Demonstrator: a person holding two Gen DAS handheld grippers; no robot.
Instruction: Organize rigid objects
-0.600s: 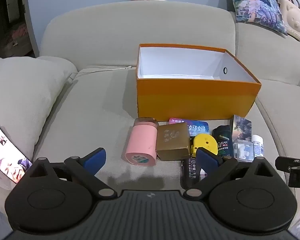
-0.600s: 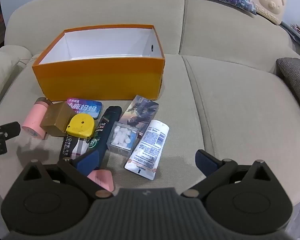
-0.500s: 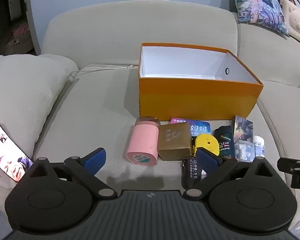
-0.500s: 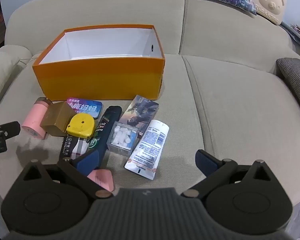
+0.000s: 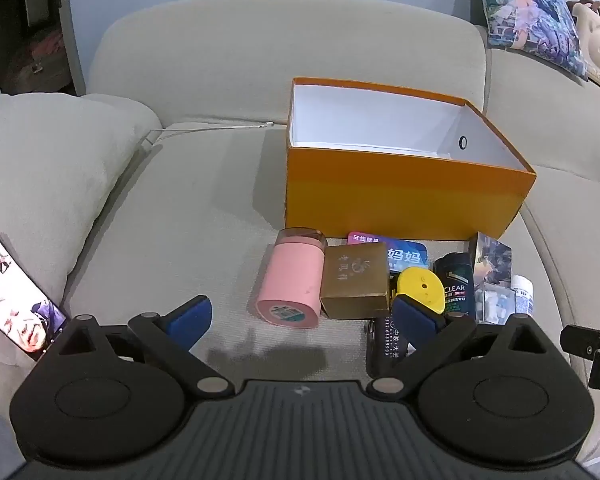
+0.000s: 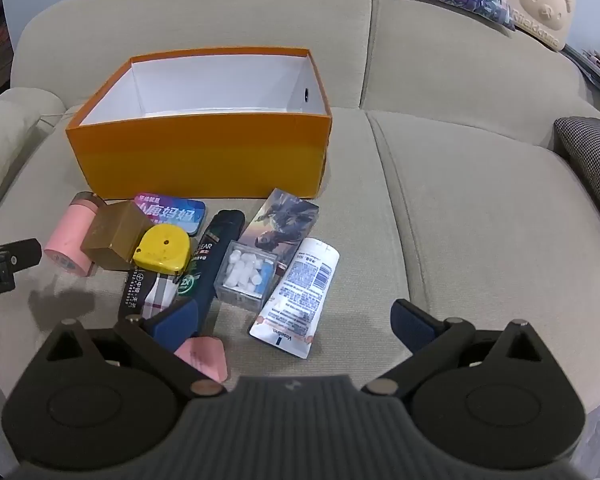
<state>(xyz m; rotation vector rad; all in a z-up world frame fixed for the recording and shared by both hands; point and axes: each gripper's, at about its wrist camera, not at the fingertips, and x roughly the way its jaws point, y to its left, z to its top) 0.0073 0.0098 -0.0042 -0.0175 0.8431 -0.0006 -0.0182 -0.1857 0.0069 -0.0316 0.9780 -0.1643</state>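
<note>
Sofa-side phone (image 5: 18, 296), left view only

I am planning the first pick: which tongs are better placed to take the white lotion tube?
Right, probably. The right tongs are open with the white lotion tube lying just ahead between them; the left tongs face the pink cylinder.

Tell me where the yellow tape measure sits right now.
In the right wrist view the yellow tape measure lies left of centre on the sofa, between the gold box and the dark shampoo bottle.
</note>
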